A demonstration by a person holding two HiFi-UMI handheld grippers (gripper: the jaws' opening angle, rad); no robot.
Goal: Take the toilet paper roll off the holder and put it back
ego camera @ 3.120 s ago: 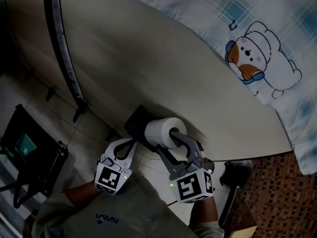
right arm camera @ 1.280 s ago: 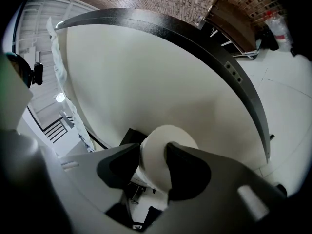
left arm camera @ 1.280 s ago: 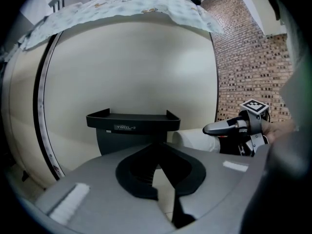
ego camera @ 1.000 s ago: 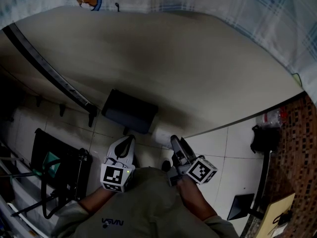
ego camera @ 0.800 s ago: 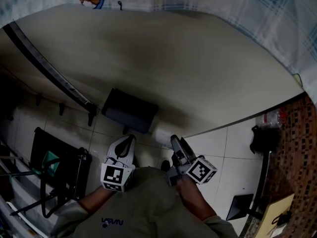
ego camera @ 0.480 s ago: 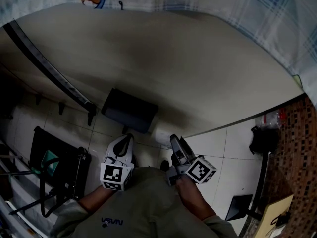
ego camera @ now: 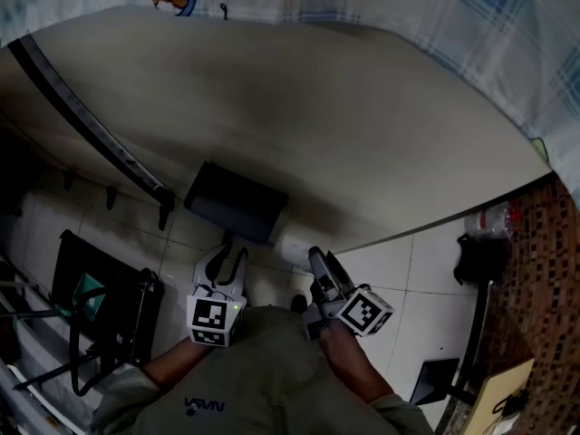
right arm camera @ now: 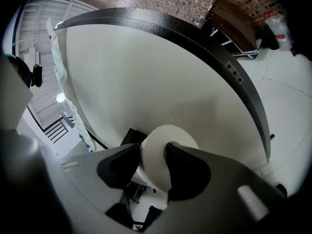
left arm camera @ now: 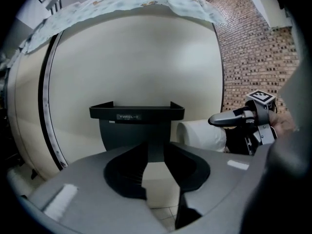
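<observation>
A black holder [ego camera: 236, 203] with a flat top shelf [left arm camera: 136, 112] hangs on the curved beige wall. The white toilet paper roll [ego camera: 292, 246] sits at the holder's right end, low down. My right gripper [ego camera: 314, 259] is shut on it, one jaw in the core and one outside, as the right gripper view shows [right arm camera: 154, 156]. The roll [right arm camera: 161, 145] fills the space between those jaws. My left gripper [ego camera: 225, 257] hovers below the holder, and its jaws are opening with nothing between them [left arm camera: 156, 165]. From there the roll [left arm camera: 202, 135] and the right gripper [left arm camera: 243, 121] show at the right.
A black curved rail [ego camera: 86, 125] runs down the beige wall [ego camera: 344, 125]. A black wire rack [ego camera: 86, 315] stands on the white tiled floor at the left. At the right are a brick wall [ego camera: 544, 288], a bottle [ego camera: 494, 216] and a dark stand [ego camera: 471, 261]. Checked cloth [ego camera: 471, 25] drapes the top.
The left gripper's jaws have parted a little. The right gripper and the roll stay by the holder's right end. Three seconds ago the roll was seen closer, clear of the wall.
</observation>
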